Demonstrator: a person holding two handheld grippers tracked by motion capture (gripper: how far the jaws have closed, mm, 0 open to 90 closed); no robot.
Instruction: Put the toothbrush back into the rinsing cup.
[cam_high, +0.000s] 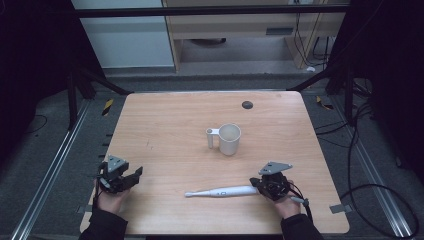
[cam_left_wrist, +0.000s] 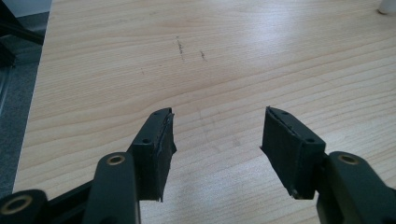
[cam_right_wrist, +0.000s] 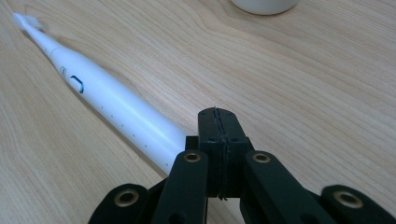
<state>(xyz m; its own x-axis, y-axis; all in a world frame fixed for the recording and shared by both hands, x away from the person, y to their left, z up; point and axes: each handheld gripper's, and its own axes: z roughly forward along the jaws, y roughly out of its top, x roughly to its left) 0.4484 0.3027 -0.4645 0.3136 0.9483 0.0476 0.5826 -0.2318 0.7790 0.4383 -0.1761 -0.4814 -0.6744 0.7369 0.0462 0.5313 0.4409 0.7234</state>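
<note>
On the worktop near its front edge, our electric toothbrush lies flat, brush head toward our left, well apart from the white cup that stands upright farther back. Our right gripper sits at the butt end of the handle with its jaws pressed together and nothing between them, so we judge the toothbrush not yet grasped or lifted. Our left gripper waits spread wide over bare wood, leaving the pick-up and any carrying to the cup ahead of us.
</note>
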